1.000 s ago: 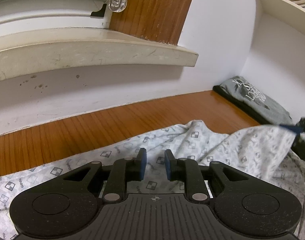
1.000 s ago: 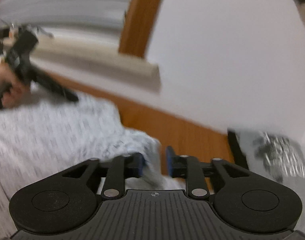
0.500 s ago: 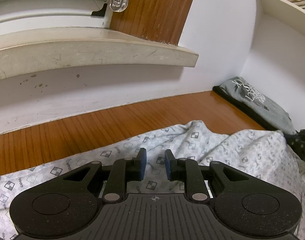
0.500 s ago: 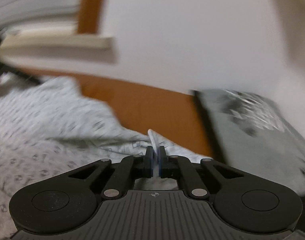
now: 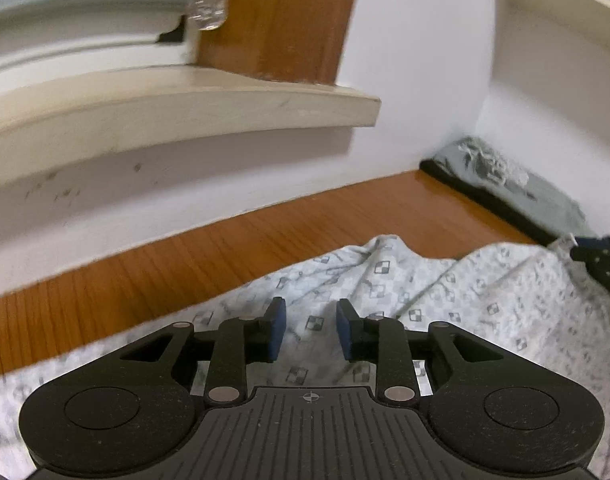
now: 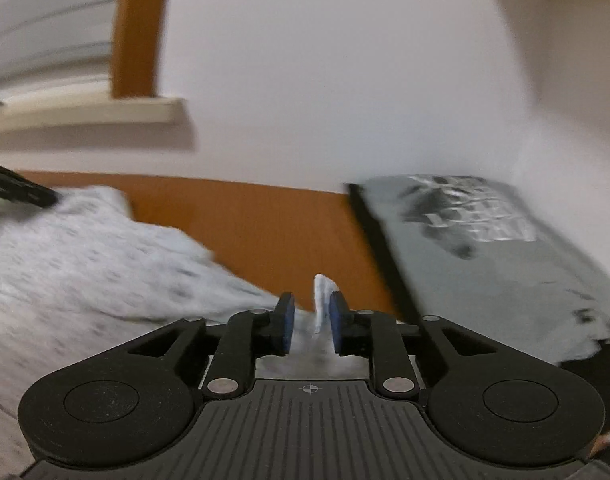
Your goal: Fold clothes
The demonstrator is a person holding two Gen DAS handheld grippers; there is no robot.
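patterned garment [image 5: 385, 292] spread across the wooden tabletop [image 5: 185, 256], pale cloth with small checker marks, lying directly under and ahead of both tools. long run of the cloth roughly side to side across the left wrist view, far edge bumpy and parallel to the wall [image 5: 145, 184], bare wood between the two.

left hand-held gripper [image 5: 311, 330] angled down over the middle of the garment, jaws opening, pads apart, cloth lying flat beneath the gap and not pinched. nothing gripped there.

right hand-held gripper [image 6: 309, 326] at the garment's right end, jaws opening, a white tip of fabric [image 6: 323, 292] standing upright between the pads, leaning toward the right-side pad. blurred view, so contact with that pad hard to call, but clear space on the other side; read as letting go, not clamping. same tool visible at the right edge of the left wrist view [image 5: 593, 248], touching the cloth's raised corner there.

folded grey shirt [image 6: 485, 248] with a print, set against the wall to the right, just beside the right hand-held gripper and apart from the patterned one.

likely hinge of the coming move: right end of the garment nearest the right tool, middle and left stretch nearest the left tool, fold line probably across the short way. risk, as a judgement: upright tip flopping back once freed.
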